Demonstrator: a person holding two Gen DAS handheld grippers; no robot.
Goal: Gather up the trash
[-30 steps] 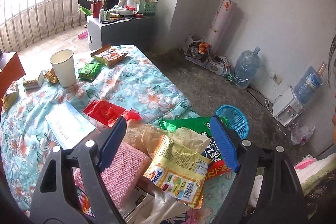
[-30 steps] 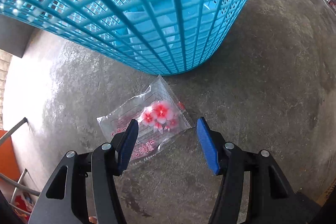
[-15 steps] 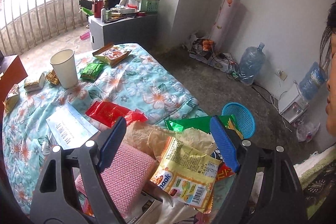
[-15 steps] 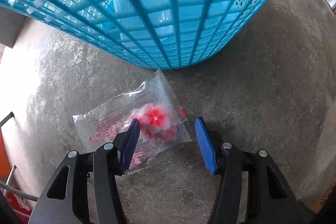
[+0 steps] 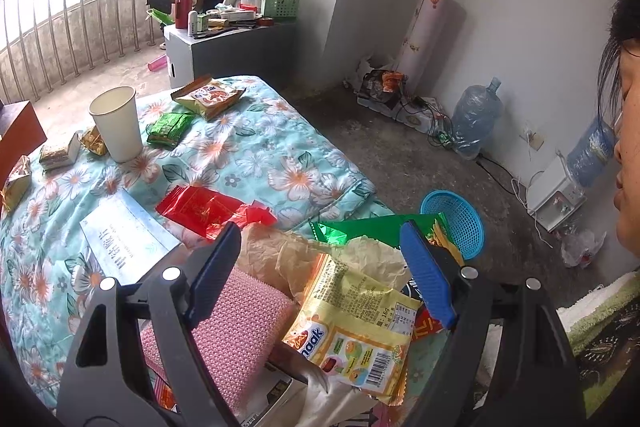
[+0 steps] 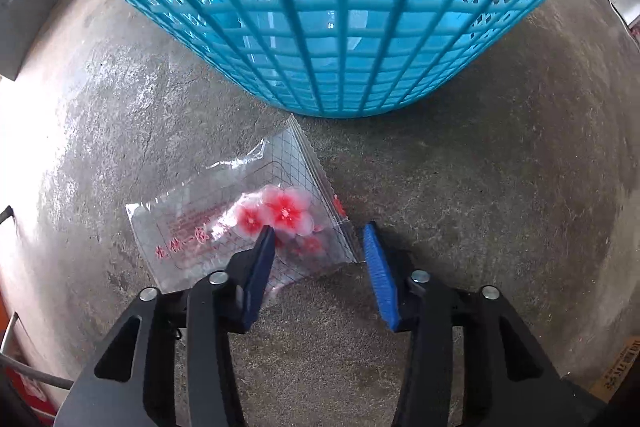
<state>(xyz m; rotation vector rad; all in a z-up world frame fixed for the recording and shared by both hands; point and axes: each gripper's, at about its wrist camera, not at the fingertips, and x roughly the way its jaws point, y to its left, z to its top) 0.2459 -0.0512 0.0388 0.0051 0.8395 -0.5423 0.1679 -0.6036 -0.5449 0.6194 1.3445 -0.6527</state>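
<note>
The grey floor (image 6: pixel 500 187) fills the right wrist view. The big blue basket (image 6: pixel 340 27) stands on it, just ahead of the right gripper (image 6: pixel 320 247). This gripper points straight down at the floor. Its jaws have just been closing and are now narrow, with a gap left. The clear wrapper (image 6: pixel 240 223) with red flowers lies flat on the floor, partly between them. The left finger sits over the wrapper and the right finger is just beside its edge.

The left gripper (image 5: pixel 320 267) tilts down over the bench (image 5: pixel 240 155) with the flowery cloth. Its jaws are wide and hold nothing. Under them lie a pink cloth (image 5: pixel 228 335) and a yellow snack packet (image 5: pixel 352 331). Further ahead stands a paper cup (image 5: pixel 116 123).
</note>
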